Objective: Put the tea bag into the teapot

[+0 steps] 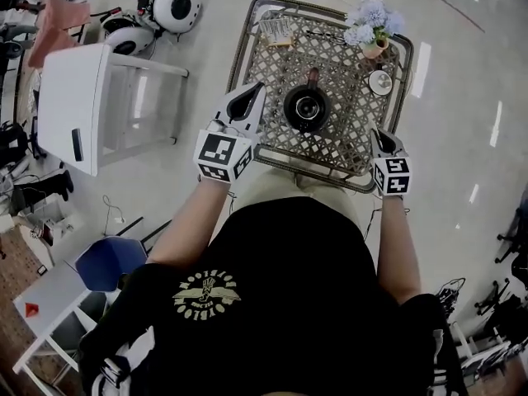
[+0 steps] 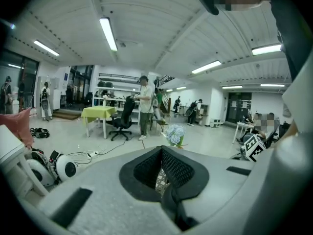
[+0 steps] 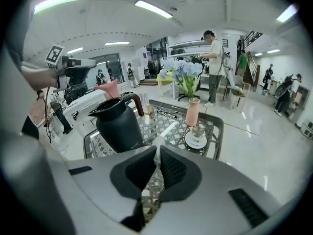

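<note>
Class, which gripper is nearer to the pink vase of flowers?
Right. The right gripper is at the near right edge of the table, on the same side as the vase; the left gripper is farther, left of the teapot.

Head view looks steeply down on table (image 1: 241, 48); gripper views skim across it; flowers (image 1: 373, 16) shared.

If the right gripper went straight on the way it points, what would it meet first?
Likely the lattice tabletop, between the black teapot and the pink vase, though depth is unclear.
</note>
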Available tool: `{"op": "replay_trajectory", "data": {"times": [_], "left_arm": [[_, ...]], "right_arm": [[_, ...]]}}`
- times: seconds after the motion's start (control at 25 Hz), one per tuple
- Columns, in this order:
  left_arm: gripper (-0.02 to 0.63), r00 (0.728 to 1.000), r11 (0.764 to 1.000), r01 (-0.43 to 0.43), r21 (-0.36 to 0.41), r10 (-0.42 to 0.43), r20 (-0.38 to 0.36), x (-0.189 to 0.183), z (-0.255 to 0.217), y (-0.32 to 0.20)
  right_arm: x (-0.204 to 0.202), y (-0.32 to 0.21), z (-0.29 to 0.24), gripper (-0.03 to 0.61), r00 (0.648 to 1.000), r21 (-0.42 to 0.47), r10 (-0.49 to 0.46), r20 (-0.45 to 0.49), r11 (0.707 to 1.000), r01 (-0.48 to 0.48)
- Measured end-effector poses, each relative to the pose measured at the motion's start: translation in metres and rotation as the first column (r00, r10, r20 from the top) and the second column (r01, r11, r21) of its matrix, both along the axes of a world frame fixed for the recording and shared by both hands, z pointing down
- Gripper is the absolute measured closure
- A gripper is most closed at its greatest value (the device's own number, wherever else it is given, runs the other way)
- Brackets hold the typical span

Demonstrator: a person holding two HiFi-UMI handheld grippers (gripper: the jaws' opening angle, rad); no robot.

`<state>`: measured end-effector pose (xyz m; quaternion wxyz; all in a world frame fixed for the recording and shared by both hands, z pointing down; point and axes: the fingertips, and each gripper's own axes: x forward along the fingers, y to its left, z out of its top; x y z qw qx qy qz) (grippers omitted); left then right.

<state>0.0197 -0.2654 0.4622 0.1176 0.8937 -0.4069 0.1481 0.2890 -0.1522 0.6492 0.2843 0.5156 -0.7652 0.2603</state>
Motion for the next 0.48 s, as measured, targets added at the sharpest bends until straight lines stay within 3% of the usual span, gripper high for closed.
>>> {"op": "replay_trajectory", "data": {"times": [0.48], "left_arm": [[0.618,0.999,0.999,0.015,0.042,-0.013,-0.051,-0.033,-0.027,-0.006]], "right_arm": [[0.009,-0.019,-0.113,0.558,0.995,0.212,0.103,0.004,0.972,-0.101]]}}
